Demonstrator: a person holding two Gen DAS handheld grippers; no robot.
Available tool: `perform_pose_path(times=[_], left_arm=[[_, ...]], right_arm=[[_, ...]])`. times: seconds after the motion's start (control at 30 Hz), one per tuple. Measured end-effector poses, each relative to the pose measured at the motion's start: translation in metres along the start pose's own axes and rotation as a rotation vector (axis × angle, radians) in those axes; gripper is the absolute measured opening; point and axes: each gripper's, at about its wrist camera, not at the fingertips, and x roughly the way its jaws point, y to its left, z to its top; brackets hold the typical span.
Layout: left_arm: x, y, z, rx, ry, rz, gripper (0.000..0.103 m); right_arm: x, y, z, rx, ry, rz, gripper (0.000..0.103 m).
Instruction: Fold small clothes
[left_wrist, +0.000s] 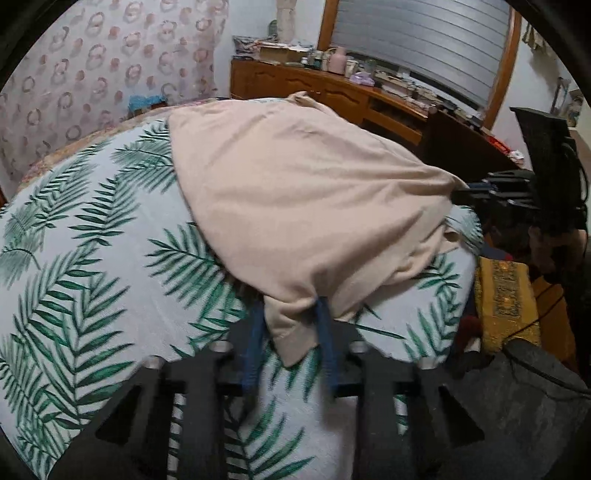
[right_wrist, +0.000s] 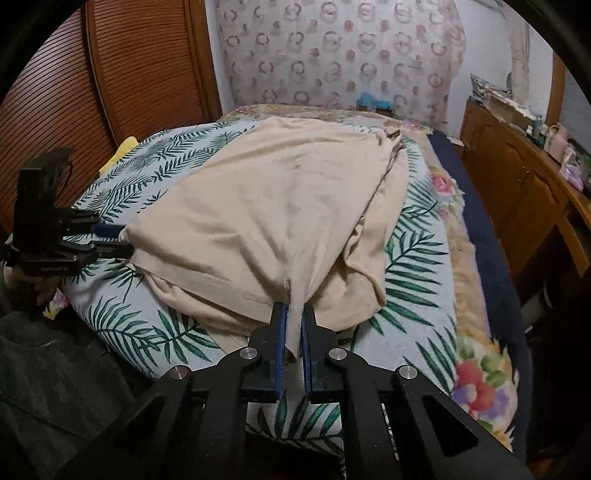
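Note:
A beige garment (left_wrist: 295, 192) lies spread on the leaf-print bed cover (left_wrist: 92, 258), folded over on itself. My left gripper (left_wrist: 291, 317) is shut on its near corner, which hangs between the blue pads. My right gripper (right_wrist: 293, 314) is shut on another near corner of the garment (right_wrist: 277, 206). Each gripper shows in the other's view: the right one (left_wrist: 469, 194) at the garment's right corner, the left one (right_wrist: 114, 240) at its left corner. The cloth is stretched between them, slightly lifted off the cover (right_wrist: 155, 332).
A wooden dresser (left_wrist: 332, 92) crowded with small items stands behind the bed. A louvred wooden door (right_wrist: 92, 92) is at the left in the right wrist view. A floral blanket (right_wrist: 476, 350) and dark bed edge (right_wrist: 491, 258) lie to the right. A yellow patterned cloth (left_wrist: 506, 295) sits beside the bed.

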Motion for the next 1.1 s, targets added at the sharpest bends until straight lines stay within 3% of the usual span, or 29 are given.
perform_pose_path(times=[0.03,0.17,0.23,0.37,0.43,0.67,0.9,1.1], left_arm=[[-0.001,-0.002,0.001,0.007,-0.003,-0.005,0.005],[-0.023,-0.013,0.007,0.041,-0.088,-0.029,0.004],[-0.038,-0.013,0.016,0.025,-0.140,-0.052,0.004],[-0.059,-0.006,0.039,-0.003,-0.220,-0.078,0.004],[-0.061,-0.004,0.051,-0.004,-0.243,-0.066,0.004],[-0.058,0.002,0.086,-0.010,-0.285,-0.056,0.004],[-0.053,0.009,0.094,-0.025,-0.295,-0.035,0.004],[-0.052,0.013,0.091,-0.034,-0.297,-0.030,0.004]], right_arm=[[-0.001,0.002,0.000,-0.002,-0.001,-0.008,0.014],[-0.007,0.008,0.004,-0.009,-0.031,-0.039,0.032],[-0.010,0.013,0.005,-0.011,-0.046,-0.047,0.051],[-0.010,0.031,0.004,-0.048,-0.079,0.003,0.055],[-0.005,0.041,0.005,-0.068,-0.084,0.022,0.063],[0.025,0.072,0.009,-0.138,-0.054,0.080,0.066],[0.053,0.071,0.003,-0.172,0.019,0.006,0.066],[0.054,0.063,0.001,-0.140,0.014,-0.011,0.066]])
